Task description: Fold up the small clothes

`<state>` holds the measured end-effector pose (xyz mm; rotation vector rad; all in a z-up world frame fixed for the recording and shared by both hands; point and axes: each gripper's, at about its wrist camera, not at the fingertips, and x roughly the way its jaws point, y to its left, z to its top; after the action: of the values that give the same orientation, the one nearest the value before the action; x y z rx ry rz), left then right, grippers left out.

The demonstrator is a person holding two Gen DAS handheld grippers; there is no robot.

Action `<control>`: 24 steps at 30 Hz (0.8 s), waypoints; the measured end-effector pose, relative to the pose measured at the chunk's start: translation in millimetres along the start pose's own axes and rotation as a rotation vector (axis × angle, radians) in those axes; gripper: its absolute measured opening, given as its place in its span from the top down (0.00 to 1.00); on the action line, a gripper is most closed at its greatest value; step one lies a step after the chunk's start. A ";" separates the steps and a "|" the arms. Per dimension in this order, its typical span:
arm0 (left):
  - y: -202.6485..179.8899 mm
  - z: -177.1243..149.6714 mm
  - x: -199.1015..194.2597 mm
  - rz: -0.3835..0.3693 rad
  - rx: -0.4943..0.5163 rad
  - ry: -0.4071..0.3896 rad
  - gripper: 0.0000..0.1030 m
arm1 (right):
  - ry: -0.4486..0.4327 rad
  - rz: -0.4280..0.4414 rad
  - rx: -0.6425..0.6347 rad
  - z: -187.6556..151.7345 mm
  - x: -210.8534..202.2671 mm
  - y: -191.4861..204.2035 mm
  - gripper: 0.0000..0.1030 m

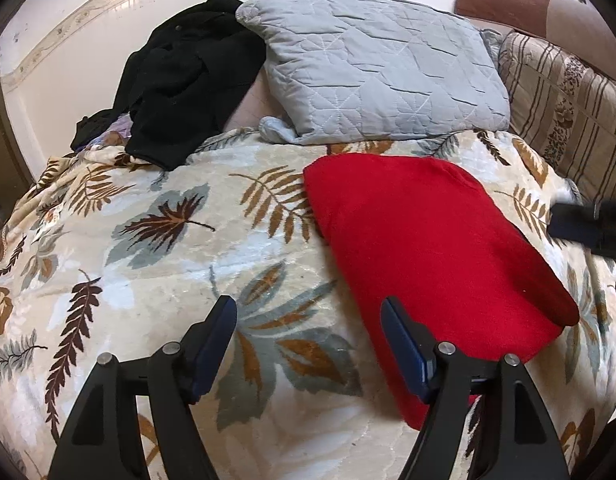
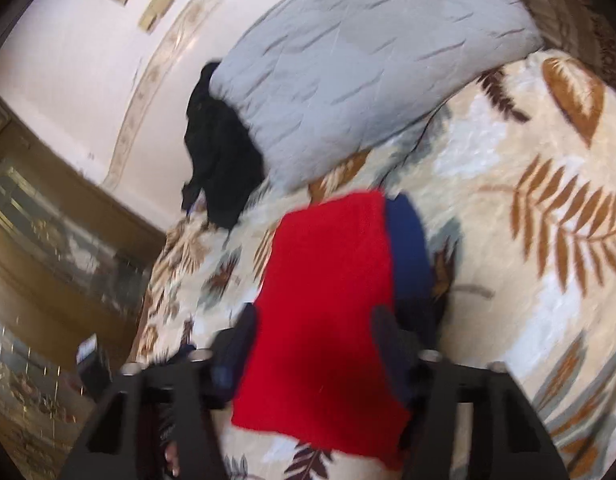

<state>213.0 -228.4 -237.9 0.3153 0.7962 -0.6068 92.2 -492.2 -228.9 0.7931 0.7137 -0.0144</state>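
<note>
A red garment [image 1: 420, 248], folded into a neat oblong, lies flat on the leaf-patterned bedspread [image 1: 167, 240]. My left gripper [image 1: 308, 312] hovers open over the bedspread at the garment's near left corner. Its right finger overlaps the red edge and nothing sits between the pads. My right gripper [image 1: 580, 228] shows at the right edge of the left wrist view, just clear of the garment's right side. In the blurred right wrist view the right gripper [image 2: 314, 320] stands open, with the red garment [image 2: 328, 280] seen through the gap below it.
A grey quilted pillow [image 1: 380, 72] leans at the head of the bed, with a heap of black clothing [image 1: 187, 72] to its left and a striped brown pillow [image 1: 568, 100] to its right. A white tiled wall stands behind. The bed edge drops off at left [image 2: 147, 280].
</note>
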 end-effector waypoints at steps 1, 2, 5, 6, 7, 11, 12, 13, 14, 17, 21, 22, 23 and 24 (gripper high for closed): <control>2.1 -0.3 1.6 0.009 -0.004 0.006 0.27 | 0.027 -0.010 -0.011 -6.6 4.9 2.9 0.62; 3.1 -0.7 3.5 0.015 -0.003 0.014 0.27 | 0.045 -0.027 -0.017 -11.5 8.6 4.1 0.62; 1.1 -4.6 14.2 0.026 0.022 0.056 0.27 | 0.104 -0.084 -0.017 -26.7 20.5 0.2 0.62; -1.1 -6.4 18.7 0.025 0.038 0.074 0.27 | 0.145 -0.118 -0.003 -33.2 28.8 -5.7 0.62; -4.2 -8.5 23.2 0.030 0.058 0.095 0.27 | 0.165 -0.134 0.004 -37.4 33.6 -9.8 0.63; -8.2 -9.6 24.5 0.040 0.065 0.096 0.27 | 0.162 -0.148 -0.014 -40.6 32.3 -13.1 0.66; -6.8 -7.5 21.6 0.028 0.054 0.082 0.27 | 0.163 -0.142 -0.009 -39.7 30.5 -13.7 0.65; -4.5 -4.7 17.0 0.018 0.035 0.062 0.27 | 0.159 -0.122 0.007 -38.6 27.3 -15.7 0.62; -3.6 -2.7 14.4 0.015 0.025 0.049 0.27 | 0.153 -0.090 0.033 -36.4 22.9 -18.3 0.62; -1.3 3.7 9.9 0.006 0.003 0.017 0.27 | 0.093 -0.030 0.068 -26.9 7.4 -19.5 0.45; 0.7 10.5 9.3 -0.033 -0.026 0.007 0.22 | -0.026 -0.009 0.093 -13.0 -15.8 -28.3 0.22; -0.1 11.5 8.5 -0.039 -0.028 0.004 0.22 | -0.026 -0.006 0.102 -10.7 -16.7 -30.9 0.22; -1.1 12.5 8.4 -0.038 -0.026 0.002 0.22 | -0.025 -0.005 0.115 -8.2 -16.8 -34.5 0.22; -3.2 13.5 8.4 -0.033 -0.020 -0.001 0.22 | -0.023 0.000 0.132 -5.9 -15.4 -40.5 0.22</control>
<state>223.3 -240.6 -235.3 0.2841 0.8077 -0.6292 66.0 -521.0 -248.9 0.9182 0.6955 -0.0710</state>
